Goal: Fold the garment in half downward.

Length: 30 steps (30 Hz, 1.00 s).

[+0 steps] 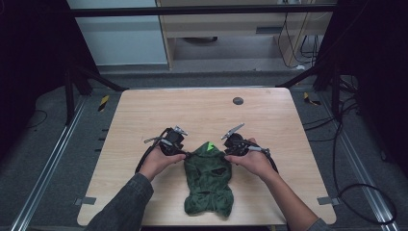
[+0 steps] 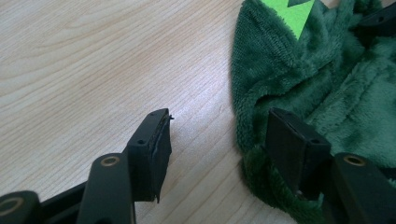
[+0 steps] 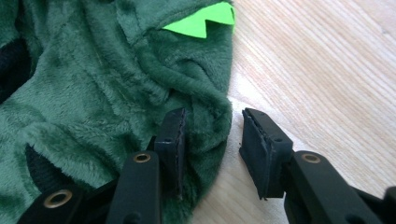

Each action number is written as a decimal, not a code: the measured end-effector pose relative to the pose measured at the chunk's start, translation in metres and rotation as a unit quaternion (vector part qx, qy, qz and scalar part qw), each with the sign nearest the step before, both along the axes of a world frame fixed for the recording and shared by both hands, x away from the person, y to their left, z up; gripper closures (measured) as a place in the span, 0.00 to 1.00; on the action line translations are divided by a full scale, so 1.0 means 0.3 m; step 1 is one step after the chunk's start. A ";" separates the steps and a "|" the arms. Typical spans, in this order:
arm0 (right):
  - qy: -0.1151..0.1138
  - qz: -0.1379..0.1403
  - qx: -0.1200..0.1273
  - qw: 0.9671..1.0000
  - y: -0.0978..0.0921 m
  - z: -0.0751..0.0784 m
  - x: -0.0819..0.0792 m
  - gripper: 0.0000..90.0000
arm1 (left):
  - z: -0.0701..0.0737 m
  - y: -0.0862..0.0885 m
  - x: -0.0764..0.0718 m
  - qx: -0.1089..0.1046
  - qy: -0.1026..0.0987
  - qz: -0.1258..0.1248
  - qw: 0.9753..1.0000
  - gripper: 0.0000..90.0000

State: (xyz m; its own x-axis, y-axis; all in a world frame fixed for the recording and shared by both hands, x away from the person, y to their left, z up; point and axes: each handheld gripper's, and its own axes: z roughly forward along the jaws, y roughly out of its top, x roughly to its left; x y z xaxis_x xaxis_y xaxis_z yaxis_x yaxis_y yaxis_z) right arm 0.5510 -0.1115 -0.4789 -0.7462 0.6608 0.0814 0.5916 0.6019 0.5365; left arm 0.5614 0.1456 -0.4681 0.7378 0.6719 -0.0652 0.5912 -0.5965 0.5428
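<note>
1. A green fleece garment [image 1: 208, 180] lies crumpled on the near middle of the wooden table [image 1: 202, 110], its length running from 12 o'clock down to 6 o'clock toward the person.
2. A bright green zigzag patch [image 1: 209, 146] sits at the garment's far end, at 12 o'clock; it also shows in the left gripper view [image 2: 290, 13] and the right gripper view [image 3: 201, 22].
3. The left gripper [image 1: 185, 154] meets the garment's far end from 9 o'clock. In its own view [image 2: 217, 140] the jaws stand wide apart: one rests on the plush edge, the other over bare wood, with nothing pinched between them.
4. The right gripper [image 1: 226, 153] comes in from 3 o'clock. In its own view [image 3: 212, 149] the jaws are parted to a moderate gap straddling the fleece edge, one pressed into the pile, the other on the table just beside it.
5. The left hand [image 1: 156, 161] and right hand [image 1: 255, 163] hold the grippers, forearms entering from 6 o'clock.
6. A dark round disc [image 1: 237, 100] sits on the table at 12 o'clock, well apart from the garment.
</note>
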 end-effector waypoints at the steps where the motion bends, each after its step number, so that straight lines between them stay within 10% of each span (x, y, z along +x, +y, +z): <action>1: 0.000 0.000 0.000 1.000 0.000 0.000 0.000 0.67 | 0.000 0.000 0.000 0.000 0.000 0.000 1.000 0.45; 30: -0.001 0.006 -0.001 1.000 0.004 -0.006 0.000 0.67 | -0.017 -0.015 0.001 0.009 0.002 -0.004 1.000 0.48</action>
State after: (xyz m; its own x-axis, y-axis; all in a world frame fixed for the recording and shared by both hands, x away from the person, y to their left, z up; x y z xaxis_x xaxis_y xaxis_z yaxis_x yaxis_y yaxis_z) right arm 0.5509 -0.1103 -0.4808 -0.7537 0.6524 0.0794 0.5839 0.6094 0.5364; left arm 0.5618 0.1413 -0.4734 0.7433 0.6666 -0.0555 0.5877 -0.6112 0.5301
